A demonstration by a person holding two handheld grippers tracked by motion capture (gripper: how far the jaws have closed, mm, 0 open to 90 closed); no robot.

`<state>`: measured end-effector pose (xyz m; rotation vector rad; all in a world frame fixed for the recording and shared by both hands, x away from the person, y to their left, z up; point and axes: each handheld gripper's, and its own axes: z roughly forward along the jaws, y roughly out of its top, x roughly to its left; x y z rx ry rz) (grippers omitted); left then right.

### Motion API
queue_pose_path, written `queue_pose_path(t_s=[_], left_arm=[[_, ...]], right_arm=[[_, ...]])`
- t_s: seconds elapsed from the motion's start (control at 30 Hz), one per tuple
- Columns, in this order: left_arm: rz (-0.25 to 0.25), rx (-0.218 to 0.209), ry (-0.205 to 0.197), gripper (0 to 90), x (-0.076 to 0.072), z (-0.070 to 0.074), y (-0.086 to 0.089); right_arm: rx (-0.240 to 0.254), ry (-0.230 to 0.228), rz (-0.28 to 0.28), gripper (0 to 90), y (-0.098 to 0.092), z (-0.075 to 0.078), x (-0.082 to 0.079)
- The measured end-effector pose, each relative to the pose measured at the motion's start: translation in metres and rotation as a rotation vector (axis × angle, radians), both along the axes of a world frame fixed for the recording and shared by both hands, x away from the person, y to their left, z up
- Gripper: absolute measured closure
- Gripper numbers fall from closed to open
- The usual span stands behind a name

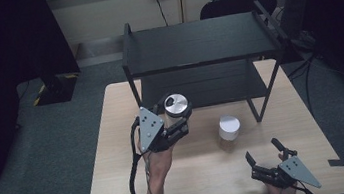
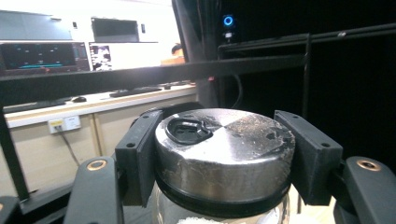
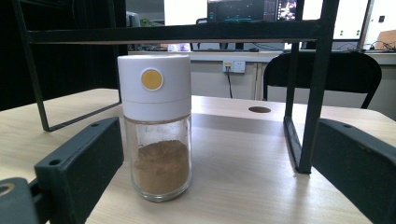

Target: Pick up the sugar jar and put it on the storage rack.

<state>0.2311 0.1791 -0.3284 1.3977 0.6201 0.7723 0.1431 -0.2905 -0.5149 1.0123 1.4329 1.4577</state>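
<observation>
My left gripper (image 1: 179, 119) is shut on a glass jar with a silver metal lid (image 1: 176, 104), holding it above the table in front of the black shelf (image 1: 198, 43). In the left gripper view both pads clamp the lid's sides (image 2: 224, 149), and white grains show in the glass below. A second jar (image 1: 229, 130) with a white cap, a yellow dot and brown powder (image 3: 156, 126) stands on the table at centre right. My right gripper (image 1: 263, 153) rests open near the front right edge, its jaws apart and pointing toward that jar.
The black two-level shelf stands across the back of the wooden table (image 1: 119, 174); its right leg (image 3: 308, 102) reaches the tabletop just behind the white-capped jar. A black chair (image 1: 236, 4) sits behind the shelf.
</observation>
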Motion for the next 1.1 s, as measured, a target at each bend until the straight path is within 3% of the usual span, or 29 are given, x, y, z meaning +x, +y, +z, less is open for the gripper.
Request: queue_pose_path(t_s=[0.23,0.37,0.57,0.87,1.1], left_arm=[[-0.030,-0.009,-0.005,35.4,0.006,0.018,0.001],[-0.060,-0.039,0.011,35.4,0.013,0.032,0.007],[-0.062,-0.031,0.000,35.4,0.017,0.053,0.009],[-0.065,-0.044,0.002,35.4,0.025,0.096,0.013],[-0.086,-0.070,0.015,35.4,0.040,0.124,0.012]], right_arm=[[0.001,-0.001,0.001,1.1,0.000,0.000,0.000],[0.001,-0.001,0.002,1.1,0.000,0.000,0.000],[0.000,-0.001,0.001,1.1,0.000,0.000,0.000],[0.001,0.000,0.002,1.2,0.000,0.000,0.000],[0.000,0.002,0.001,1.1,0.000,0.000,0.000]])
